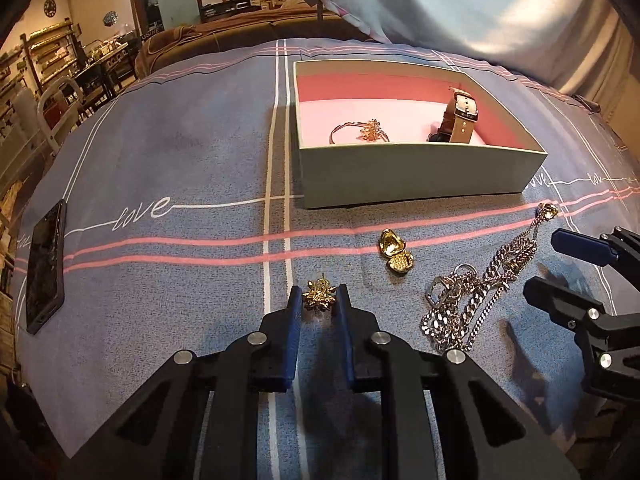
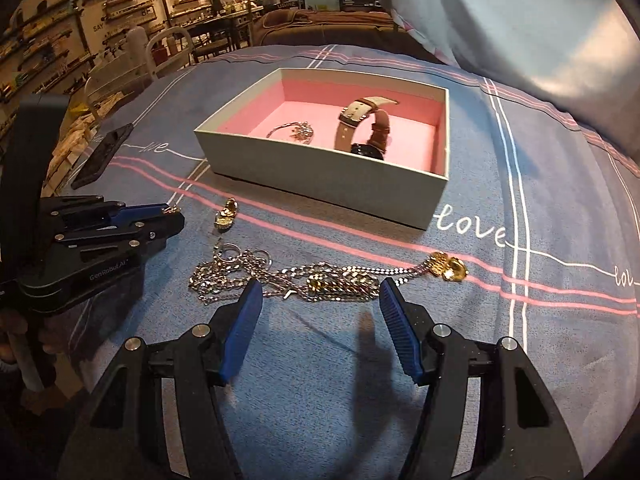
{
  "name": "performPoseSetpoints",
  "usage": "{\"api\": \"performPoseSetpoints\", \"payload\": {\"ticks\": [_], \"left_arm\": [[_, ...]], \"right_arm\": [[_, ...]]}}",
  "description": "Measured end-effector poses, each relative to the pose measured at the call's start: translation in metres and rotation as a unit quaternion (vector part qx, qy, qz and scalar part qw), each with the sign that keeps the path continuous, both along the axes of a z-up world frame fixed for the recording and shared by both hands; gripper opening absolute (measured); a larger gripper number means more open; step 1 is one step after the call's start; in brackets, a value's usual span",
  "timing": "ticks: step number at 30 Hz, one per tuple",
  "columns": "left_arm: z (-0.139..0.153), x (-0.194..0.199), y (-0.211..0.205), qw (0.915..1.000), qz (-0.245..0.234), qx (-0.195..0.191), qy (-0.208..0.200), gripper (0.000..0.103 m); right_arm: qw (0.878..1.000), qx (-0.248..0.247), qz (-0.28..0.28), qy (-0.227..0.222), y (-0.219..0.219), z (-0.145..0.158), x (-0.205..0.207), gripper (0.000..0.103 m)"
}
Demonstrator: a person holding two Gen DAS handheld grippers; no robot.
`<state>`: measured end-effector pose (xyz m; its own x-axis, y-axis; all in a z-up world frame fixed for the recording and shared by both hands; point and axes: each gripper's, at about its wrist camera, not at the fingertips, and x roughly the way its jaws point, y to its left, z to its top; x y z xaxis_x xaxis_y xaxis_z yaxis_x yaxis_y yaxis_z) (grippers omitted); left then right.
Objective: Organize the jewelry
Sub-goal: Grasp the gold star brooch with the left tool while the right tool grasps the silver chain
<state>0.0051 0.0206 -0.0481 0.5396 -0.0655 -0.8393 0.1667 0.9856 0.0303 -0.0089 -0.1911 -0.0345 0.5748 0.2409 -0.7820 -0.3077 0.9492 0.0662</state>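
A small gold flower earring (image 1: 319,298) lies on the blue bedspread, and my left gripper (image 1: 320,294) is shut on it, both fingertips against its sides. From the right wrist view that gripper (image 2: 178,216) shows a bit of gold at its tip. My right gripper (image 2: 320,292) stands open just short of a pile of silver chains (image 2: 288,282), nothing between its pads; it is also at the right edge (image 1: 544,262). The chains (image 1: 472,300) end in a gold pendant (image 2: 450,266). An open gold locket (image 1: 396,252) lies nearby. The pink-lined box (image 1: 420,172) holds a watch (image 1: 460,114) and a bangle (image 1: 360,132).
A black phone (image 1: 44,268) lies at the bed's left edge. A pale pillow or duvet (image 1: 500,12) rises behind the box. Shelves and furniture stand beyond the bed at the far left. A hand (image 2: 16,344) grips the left gripper's handle.
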Motion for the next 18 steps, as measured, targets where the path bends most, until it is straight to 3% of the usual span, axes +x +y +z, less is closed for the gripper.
{"api": "performPoseSetpoints", "payload": {"ticks": [2,4,8,18], "left_arm": [[0.001,-0.004,0.006,0.9999,0.010,-0.002,0.004,0.017],[0.001,-0.006,0.010,0.9998,0.016,-0.008,0.010,0.017],[0.003,-0.006,0.012,0.9996,0.020,-0.014,0.012,0.017],[-0.001,-0.004,0.013,0.9993,0.022,-0.024,0.017,0.017]], "right_arm": [[0.999,-0.003,0.040,0.001,0.020,0.001,0.003,0.037],[0.997,0.001,0.075,0.007,0.038,0.000,0.007,0.028],[0.994,-0.016,0.111,0.011,0.063,-0.004,0.015,0.022],[0.993,-0.044,0.112,0.016,0.069,-0.015,0.021,0.016]]}}
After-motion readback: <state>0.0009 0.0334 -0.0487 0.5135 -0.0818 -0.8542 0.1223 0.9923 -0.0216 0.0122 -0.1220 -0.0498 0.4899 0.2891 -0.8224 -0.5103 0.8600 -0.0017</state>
